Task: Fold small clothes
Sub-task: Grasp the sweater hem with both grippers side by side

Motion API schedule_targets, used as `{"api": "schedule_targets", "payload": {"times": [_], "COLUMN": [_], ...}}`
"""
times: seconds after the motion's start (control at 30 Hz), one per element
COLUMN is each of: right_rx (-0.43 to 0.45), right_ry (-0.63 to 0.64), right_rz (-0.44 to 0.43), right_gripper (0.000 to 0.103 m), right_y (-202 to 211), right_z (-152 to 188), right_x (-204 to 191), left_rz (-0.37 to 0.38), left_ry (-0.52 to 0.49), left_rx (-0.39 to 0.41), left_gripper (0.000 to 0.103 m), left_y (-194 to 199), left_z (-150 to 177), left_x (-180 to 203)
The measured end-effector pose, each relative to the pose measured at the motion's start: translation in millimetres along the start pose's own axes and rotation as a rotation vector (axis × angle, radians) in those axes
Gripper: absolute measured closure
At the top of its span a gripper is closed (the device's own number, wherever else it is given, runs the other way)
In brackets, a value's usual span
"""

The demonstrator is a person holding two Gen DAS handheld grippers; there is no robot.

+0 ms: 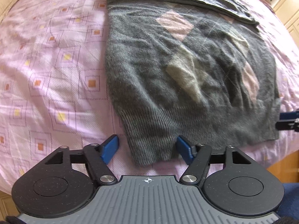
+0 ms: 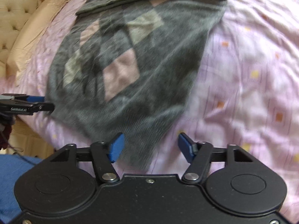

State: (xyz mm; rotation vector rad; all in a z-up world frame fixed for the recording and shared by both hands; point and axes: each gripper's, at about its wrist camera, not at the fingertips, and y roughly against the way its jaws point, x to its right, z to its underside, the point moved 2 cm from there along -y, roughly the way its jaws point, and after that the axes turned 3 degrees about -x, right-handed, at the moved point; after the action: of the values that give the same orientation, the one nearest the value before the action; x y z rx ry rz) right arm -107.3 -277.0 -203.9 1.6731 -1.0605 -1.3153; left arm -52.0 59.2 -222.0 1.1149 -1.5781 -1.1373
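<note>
A fuzzy grey argyle sweater (image 1: pixel 186 71) with pink and beige diamonds lies flat on a bed, its top folded over. The bedsheet (image 1: pixel 56 74) is lilac, printed with small squares; a tufted cream headboard (image 2: pixel 16 9) curves behind. Left gripper (image 1: pixel 147 149) and right gripper (image 2: pixel 150 147) gape wide at the ribbed hem corners, holding nothing.

A bed (image 1: pixel 56 65) fills both views, covered by a pale pink bedspread (image 2: pixel 252 97) printed with nested square outlines, each with a small orange or yellow centre. The cloth is lightly creased. At the far left of the right wrist view stands a cream tufted headboard (image 2: pixel 16 5), with a peach-coloured pillow (image 2: pixel 35 37) lying just beside it on the bed. At the far right of the left wrist view, pale wooden cabinet doors (image 1: pixel 287 9) show beyond the bed's edge.
</note>
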Motion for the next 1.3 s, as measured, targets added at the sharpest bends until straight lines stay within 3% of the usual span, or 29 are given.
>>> {"api": "schedule_targets", "payload": {"times": [0.23, 0.43, 0.5, 0.53, 0.63, 0.67, 0.73, 0.87, 1.03, 1.3], "right_rx": [0.009, 0.025, 0.023, 0.018, 0.024, 0.021, 0.022, 0.082, 0.189, 0.423], "right_ry": [-0.052, -0.088, -0.096, -0.110, -0.128, -0.126, -0.141, -0.181, -0.188, -0.232], "right_rz": [-0.067, -0.122, -0.125, -0.132, -0.135, -0.141, -0.163, -0.214, -0.249, -0.247], "right_gripper": [0.043, 0.049, 0.063, 0.075, 0.078, 0.089, 0.090, 0.090, 0.090, 0.091], "right_y": [-2.1, -6.6, -6.2, -6.8, -7.6, -8.1, -6.7, 13.4, 53.8, 104.5], "right_z": [3.4, -4.2, -3.4, -3.0, -3.5, -4.3, -6.2, -11.5, -30.8, -94.1], "right_x": [4.6, 7.9, 10.0, 11.9, 12.4, 10.8, 9.0, 9.2, 10.6, 22.2], "left_rz": [0.038, 0.034, 0.028, 0.029, 0.060, 0.063, 0.058, 0.095, 0.138, 0.166], "left_ry": [0.002, 0.014, 0.036, 0.051, 0.080, 0.077, 0.073, 0.106, 0.127, 0.150], "left_rx": [0.016, 0.047, 0.057, 0.058, 0.056, 0.054, 0.056, 0.092, 0.192, 0.413], "left_gripper": [0.045, 0.062, 0.074, 0.075, 0.090, 0.095, 0.096, 0.096, 0.096, 0.098], "left_y": [2.3, 1.3, 1.7, 1.8, 1.3, 1.3, 4.3, 22.0, 60.5, 111.9], "left_z": [3.3, -5.5, -6.3, -6.9, -9.4, -10.0, -10.9, -14.9, -37.0, -117.6], "left_x": [-1.8, -4.1, -6.0, -7.5, -10.4, -9.5, -7.2, -8.6, -10.0, -15.2]}}
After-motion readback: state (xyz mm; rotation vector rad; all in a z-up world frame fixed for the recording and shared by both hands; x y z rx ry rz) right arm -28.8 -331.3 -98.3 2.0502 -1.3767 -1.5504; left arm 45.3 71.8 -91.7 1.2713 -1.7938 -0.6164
